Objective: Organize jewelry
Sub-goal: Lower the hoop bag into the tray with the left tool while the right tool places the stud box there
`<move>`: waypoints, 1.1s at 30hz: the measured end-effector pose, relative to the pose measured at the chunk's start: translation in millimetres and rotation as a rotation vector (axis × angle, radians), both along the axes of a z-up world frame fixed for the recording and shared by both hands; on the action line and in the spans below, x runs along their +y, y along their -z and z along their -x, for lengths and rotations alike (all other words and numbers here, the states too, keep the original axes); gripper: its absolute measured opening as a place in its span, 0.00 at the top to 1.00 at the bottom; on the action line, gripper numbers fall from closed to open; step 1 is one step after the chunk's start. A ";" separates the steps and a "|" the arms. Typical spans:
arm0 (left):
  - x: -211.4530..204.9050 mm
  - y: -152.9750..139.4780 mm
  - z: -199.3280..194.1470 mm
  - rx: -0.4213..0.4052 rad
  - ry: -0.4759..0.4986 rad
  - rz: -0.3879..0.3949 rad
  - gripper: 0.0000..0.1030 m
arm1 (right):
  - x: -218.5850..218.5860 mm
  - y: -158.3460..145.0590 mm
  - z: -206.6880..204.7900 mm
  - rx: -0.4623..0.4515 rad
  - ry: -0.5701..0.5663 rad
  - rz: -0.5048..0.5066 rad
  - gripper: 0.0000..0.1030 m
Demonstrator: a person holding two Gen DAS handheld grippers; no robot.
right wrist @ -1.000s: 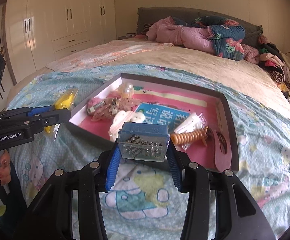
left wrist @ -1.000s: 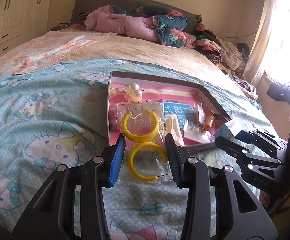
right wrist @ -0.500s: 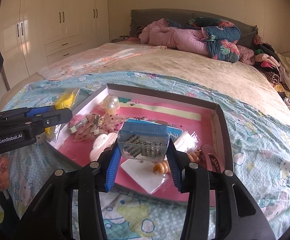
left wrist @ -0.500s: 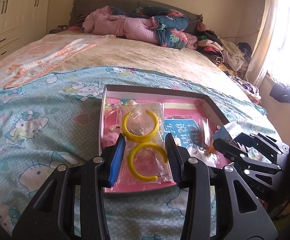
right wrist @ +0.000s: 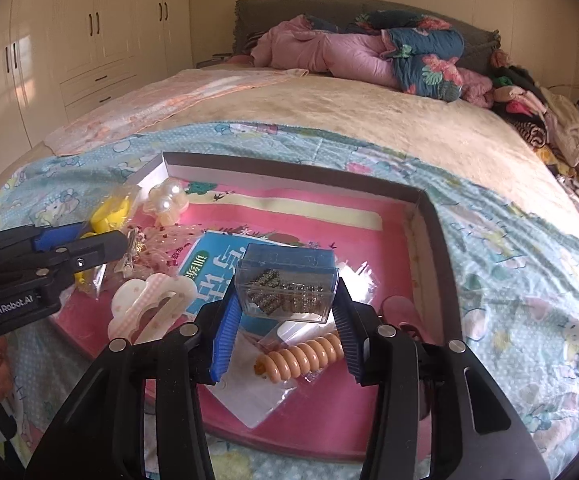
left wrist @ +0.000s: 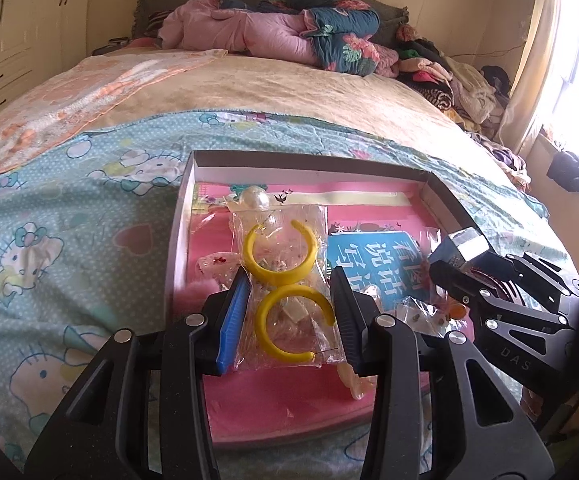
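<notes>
Left tool (left wrist: 289, 312) pinching bagged yellow earrings (left wrist: 285, 280), right tool (right wrist: 285, 316) pinching clear bead box (right wrist: 287, 288), both above half-filled tray (right wrist: 429, 216); not yet released.

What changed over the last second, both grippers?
Both grippers carried their loads forward over the tray: the left gripper brought the bag of yellow hoop earrings from the bedsheet side to above the pink lining, and the right gripper brought the clear bead box further in. Both grips are unchanged; nothing was released.
</notes>
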State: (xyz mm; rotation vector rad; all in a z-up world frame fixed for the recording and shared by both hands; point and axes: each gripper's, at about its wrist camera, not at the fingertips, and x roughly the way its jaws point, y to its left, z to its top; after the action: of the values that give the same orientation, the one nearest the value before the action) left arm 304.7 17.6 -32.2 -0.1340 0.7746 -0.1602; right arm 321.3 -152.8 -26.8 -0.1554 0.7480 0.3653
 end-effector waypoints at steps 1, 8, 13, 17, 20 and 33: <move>0.0 1.0 -2.6 0.004 0.000 -0.002 0.68 | 0.9 1.3 -1.6 0.005 0.000 0.000 0.58; -0.7 9.6 -13.1 0.033 0.004 -0.017 0.68 | 7.9 13.3 -5.8 0.038 -0.007 0.015 0.57; 0.3 12.1 -13.4 0.039 0.003 -0.017 0.66 | 6.6 13.2 -1.7 0.048 -0.012 -0.009 0.54; 1.5 12.3 -11.5 0.038 0.004 -0.019 0.58 | 3.1 11.7 3.4 0.050 -0.011 -0.020 0.48; 1.2 11.1 -9.4 0.035 0.003 -0.016 0.52 | -1.0 8.4 10.0 0.045 -0.009 -0.031 0.44; -6.1 -11.9 25.4 -0.034 0.011 -0.021 0.26 | -37.8 -22.4 57.6 -0.043 0.052 -0.122 0.14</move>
State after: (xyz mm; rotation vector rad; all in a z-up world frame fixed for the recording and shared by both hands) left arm 279.4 11.5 -20.2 -0.1064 0.7427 -0.1645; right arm 263.8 -190.6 -4.4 -0.0284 0.6841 0.3561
